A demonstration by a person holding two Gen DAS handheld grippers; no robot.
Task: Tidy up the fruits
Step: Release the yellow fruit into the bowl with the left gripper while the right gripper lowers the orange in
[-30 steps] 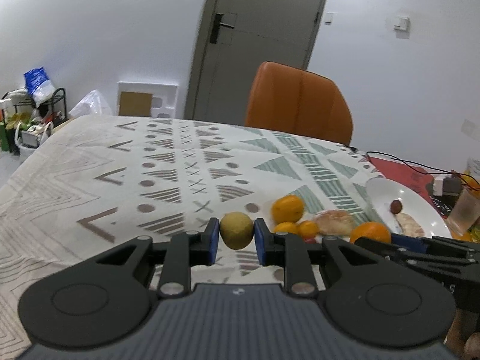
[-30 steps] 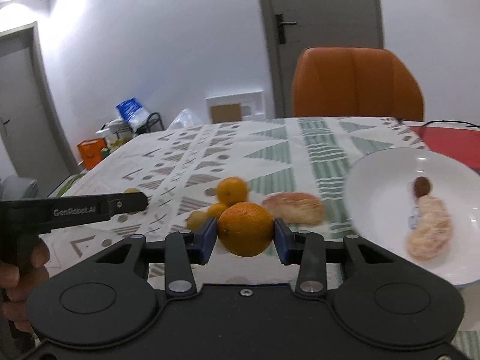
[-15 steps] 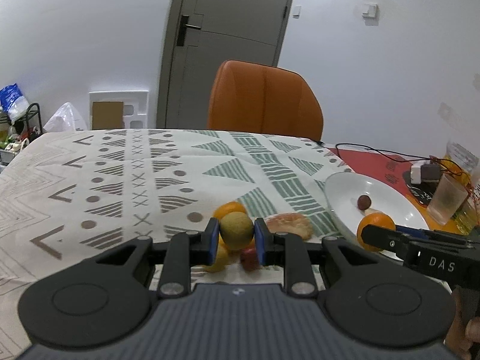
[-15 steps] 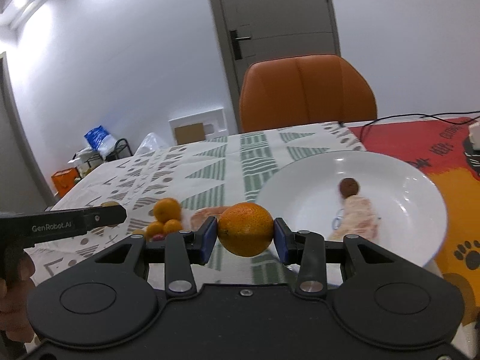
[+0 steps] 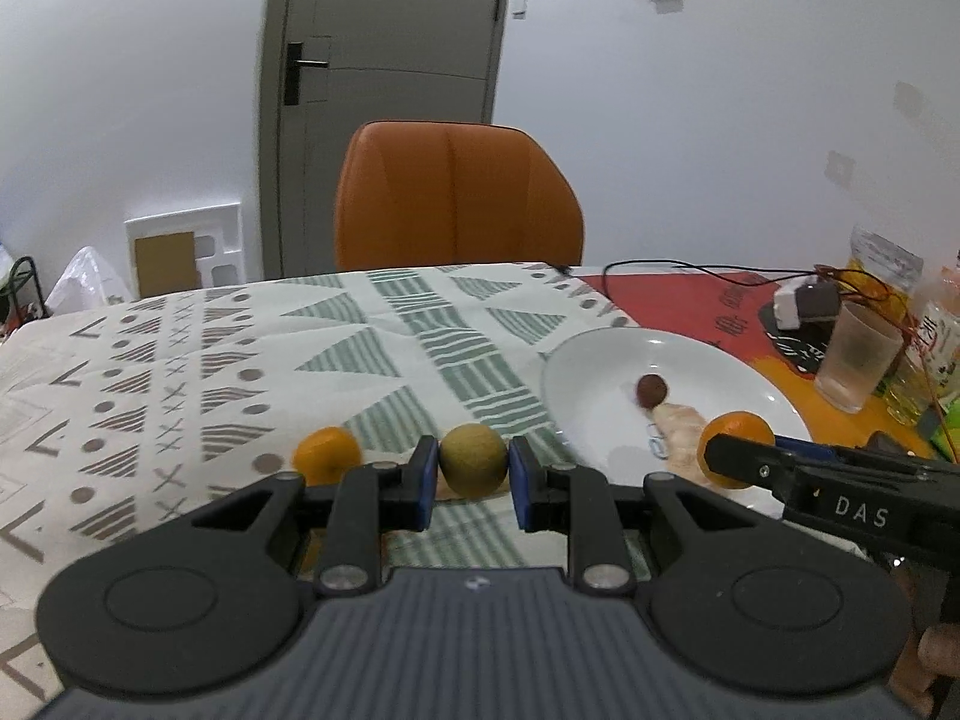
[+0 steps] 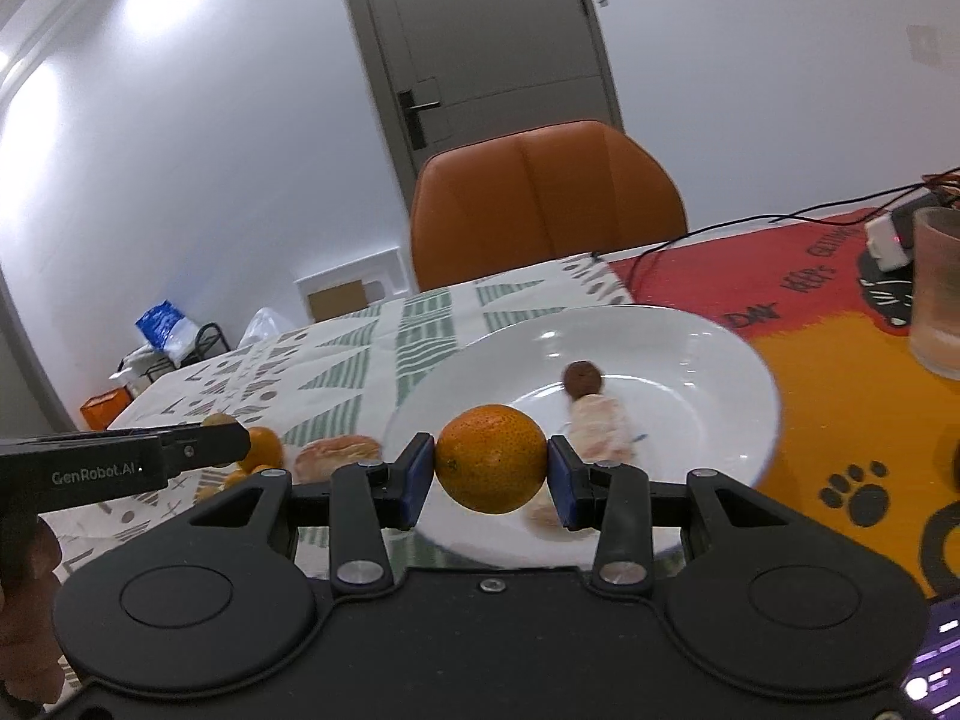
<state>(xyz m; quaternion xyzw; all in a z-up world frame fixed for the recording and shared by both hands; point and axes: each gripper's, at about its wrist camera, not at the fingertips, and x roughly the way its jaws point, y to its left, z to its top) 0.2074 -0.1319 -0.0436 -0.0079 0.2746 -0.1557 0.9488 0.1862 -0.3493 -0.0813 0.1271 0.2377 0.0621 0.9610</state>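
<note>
Both tools carried fruit toward white plate [image 6: 750,372].

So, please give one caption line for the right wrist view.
Right gripper holds an orange in front of a white plate.

In the left wrist view, the gripper's fingers hid a pale fruit [image 5: 443,483]; at three o'clock, the glass [image 6: 939,288] was cut off.

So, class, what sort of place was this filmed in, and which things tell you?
Most likely a dining area in a home: a table under a patterned tablecloth, an orange chair drawn up to it, and a white plate with food, near a plain interior door.
</note>
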